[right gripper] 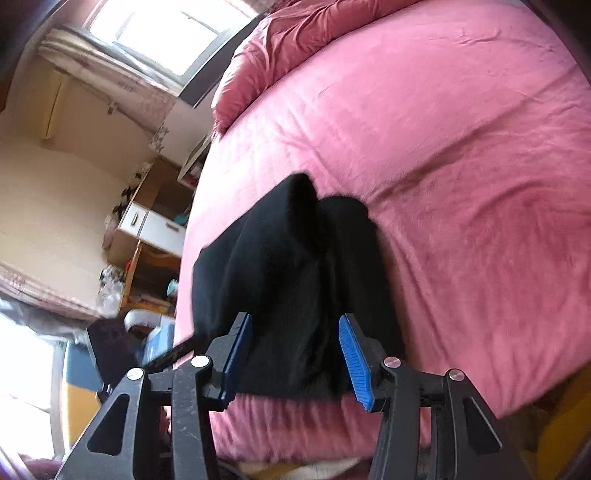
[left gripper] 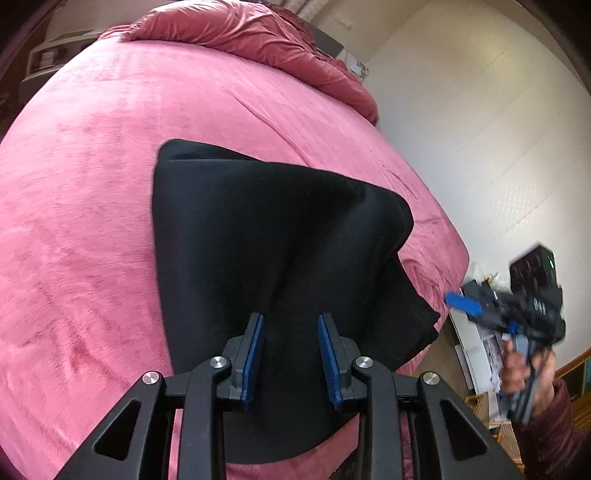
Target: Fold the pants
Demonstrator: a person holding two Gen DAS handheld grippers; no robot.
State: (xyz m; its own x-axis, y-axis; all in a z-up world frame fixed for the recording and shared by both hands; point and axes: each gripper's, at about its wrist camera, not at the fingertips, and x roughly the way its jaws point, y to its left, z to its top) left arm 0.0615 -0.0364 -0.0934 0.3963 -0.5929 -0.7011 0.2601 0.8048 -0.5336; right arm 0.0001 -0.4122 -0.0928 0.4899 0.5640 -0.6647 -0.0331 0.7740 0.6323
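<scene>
Black pants (left gripper: 266, 236), plush pink bedspread (left gripper: 81, 221)

Black linkage arms, blue ribbed jaws, maroon sleeve (left gripper: 554, 435)

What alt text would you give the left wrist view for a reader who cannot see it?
Black pants lie partly folded on a pink bed, with the left gripper just above their near edge, its blue pads apart. At the right, off the bed, a hand holds the blurred right gripper; a rumpled pink blanket lies at the far end.
</scene>
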